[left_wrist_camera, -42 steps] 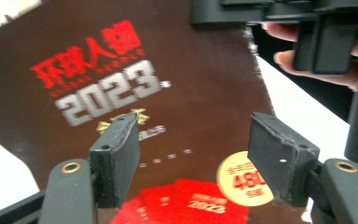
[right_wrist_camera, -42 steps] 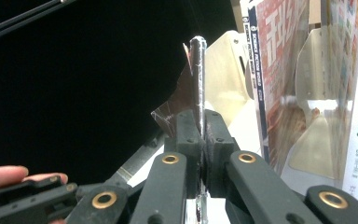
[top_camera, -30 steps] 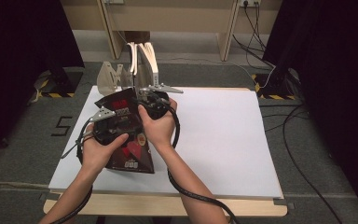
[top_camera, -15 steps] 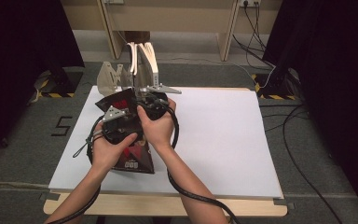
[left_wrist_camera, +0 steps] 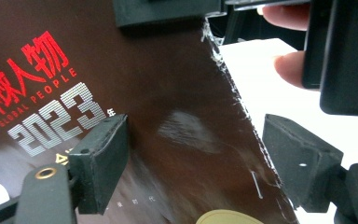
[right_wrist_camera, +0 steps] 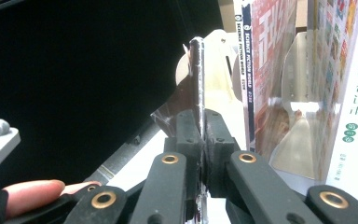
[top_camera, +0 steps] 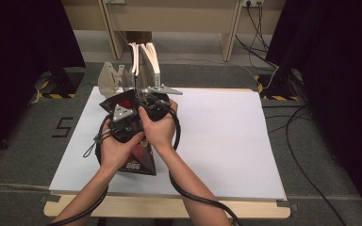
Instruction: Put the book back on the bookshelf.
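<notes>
A dark magazine (top_camera: 140, 163) in clear wrap, printed "2023" in silver with red lettering (left_wrist_camera: 168, 116), stands tilted on the white table (top_camera: 226, 141), its lower end on the tabletop. My right gripper (right_wrist_camera: 203, 135) is shut on its thin upper edge (right_wrist_camera: 196, 79), near the bookstand. My left gripper (top_camera: 122, 117) sits close beside the right gripper (top_camera: 155, 102), over the cover. In the left gripper view its jaws (left_wrist_camera: 205, 158) have just been opening; the cover's corner lies between the pads (left_wrist_camera: 100, 163), which do not press on it.
Several upright books (top_camera: 145, 60) stand in clear acrylic bookends (top_camera: 111, 77) at the table's far edge, right ahead of the right gripper, spines (right_wrist_camera: 247, 70) close by. Cables trail from both grippers. White tabletop stretches to the right.
My left hand has shifted right and a little farther away along the magazine, closing up beside the right hand. The right gripper has kept its hold and place.
</notes>
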